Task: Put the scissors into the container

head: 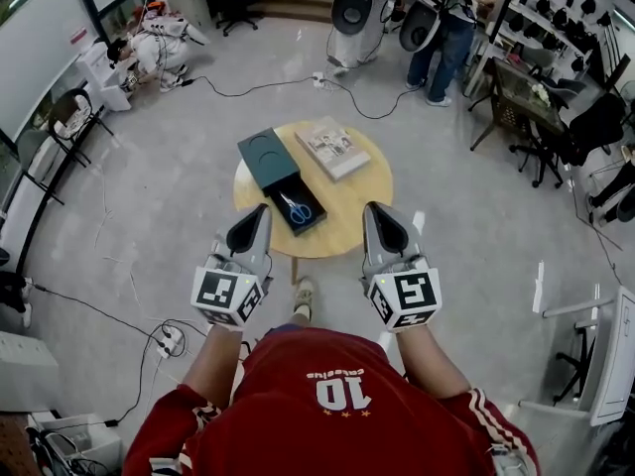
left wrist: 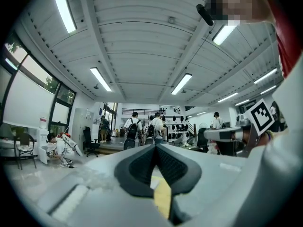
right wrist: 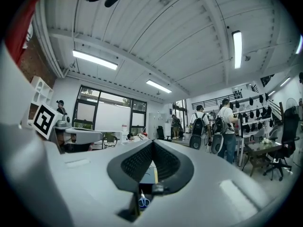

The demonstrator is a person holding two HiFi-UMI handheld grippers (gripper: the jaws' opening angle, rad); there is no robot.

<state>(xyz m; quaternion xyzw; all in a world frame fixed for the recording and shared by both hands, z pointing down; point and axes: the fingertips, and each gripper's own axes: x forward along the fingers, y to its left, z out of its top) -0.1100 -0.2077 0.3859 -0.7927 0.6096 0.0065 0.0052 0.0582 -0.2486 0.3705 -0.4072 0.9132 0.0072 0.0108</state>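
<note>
Right gripper (head: 381, 209) sits at the lower middle of the head view, just right of centre, with its two jaws pressed together and nothing between them; its own view shows the dark pads (right wrist: 135, 162) meeting at the tip. Left gripper (head: 260, 210) is level with it, just left of centre, and its jaws are also closed and empty, the pads (left wrist: 142, 167) touching at the tip in its own view.

The scissors (head: 298, 209), with blue handles, lie in the picture between the two gripper tips and at about their height, a little nearer the left one. They rest inside the open tray of a dark teal container (head: 283, 181) on a round wooden table (head: 357, 206). Neither gripper touches the scissors or the container. The container runs diagonally from the table's upper left toward its lower middle; its upper part has a round recess, and the scissors occupy the lower part. A book (head: 332, 147) lies on the table just to the upper right of the container.

In the right gripper view the scissors (right wrist: 143, 201) show small and low through the narrow gap beneath the closed pads, with the container (right wrist: 147, 176) above them. In the left gripper view the same gap shows only a strip of the yellow table (left wrist: 162, 197).
</note>
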